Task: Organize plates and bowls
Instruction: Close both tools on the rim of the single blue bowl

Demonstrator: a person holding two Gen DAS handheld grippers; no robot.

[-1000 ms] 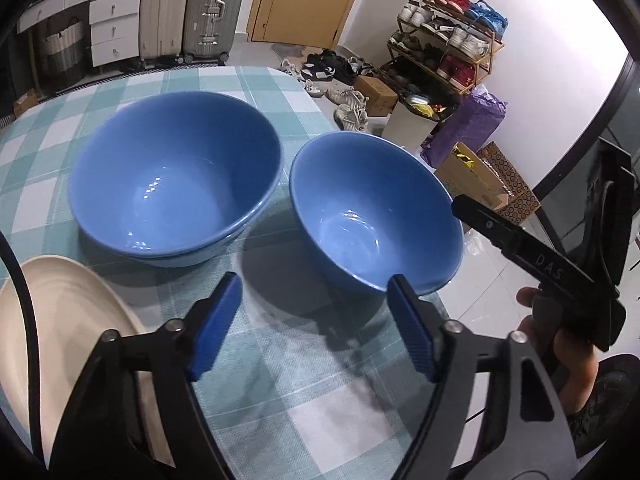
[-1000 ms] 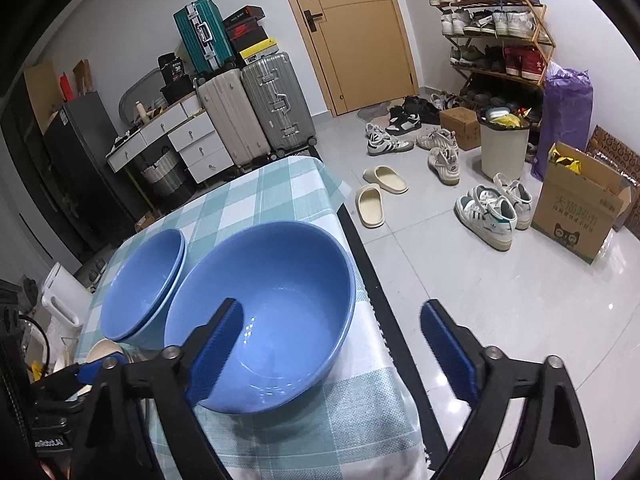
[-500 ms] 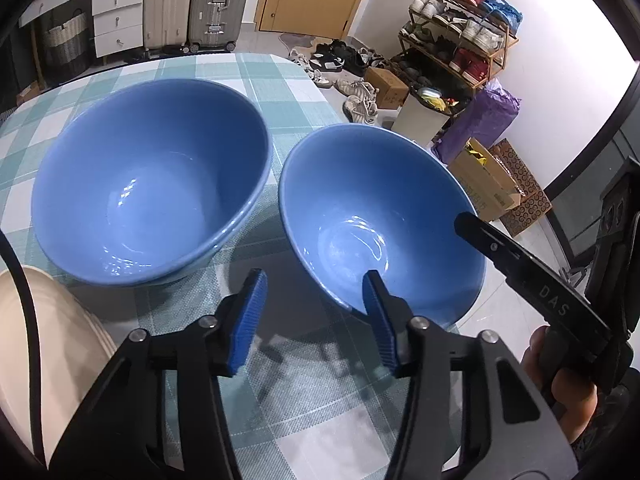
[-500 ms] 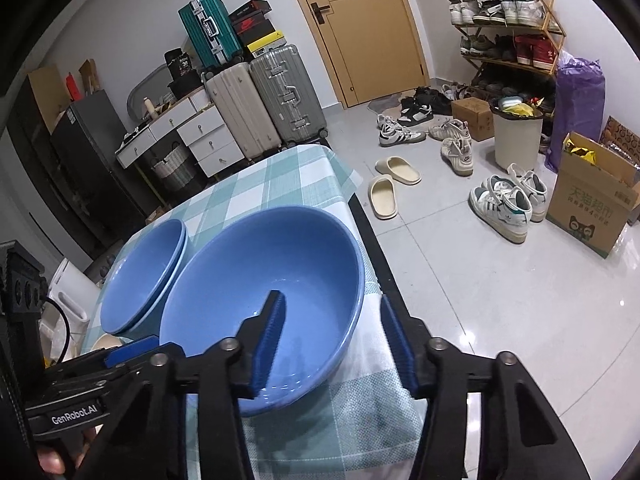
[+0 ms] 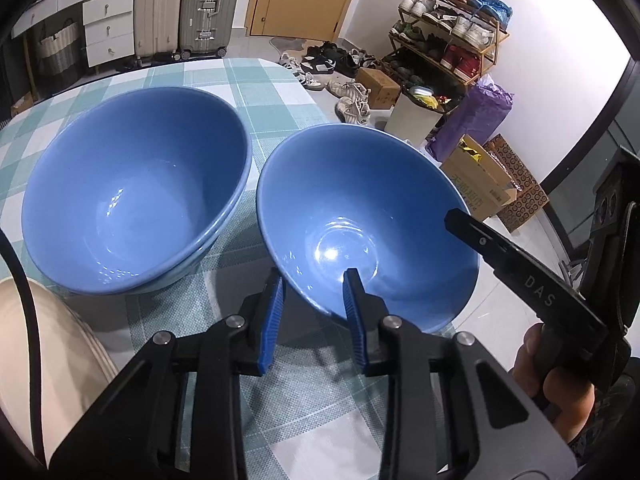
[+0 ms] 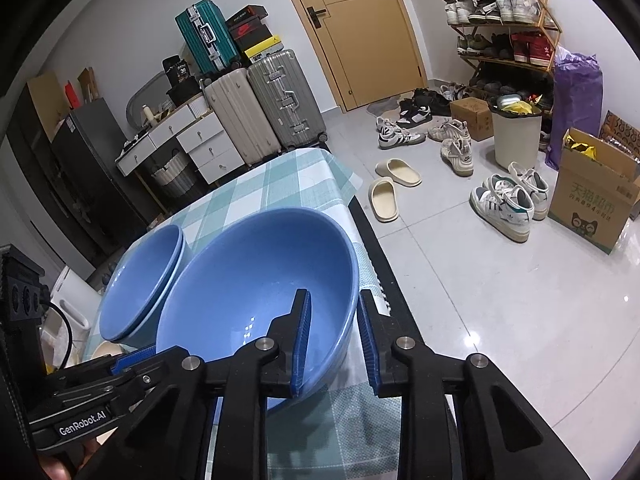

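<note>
Blue bowl (image 5: 360, 216) sits at the right edge of the checked desk (image 5: 280, 92), gripped on two sides — the left tool (image 5: 314, 304) is clamped on its near rim, and the right tool (image 6: 334, 340) is clamped on the rim at the desk's edge. Just left of it stands a stack of two bowls (image 5: 132, 200), and a cream plate (image 5: 52, 360) lies near-left.

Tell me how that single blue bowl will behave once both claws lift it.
The single blue bowl looks glazed and glossy, so probably slippery at the rim. It seems rigid ceramic, likely heavy and chippable. Left claw and right claw straddle opposite rims, so tipping seems unlikely.
</note>
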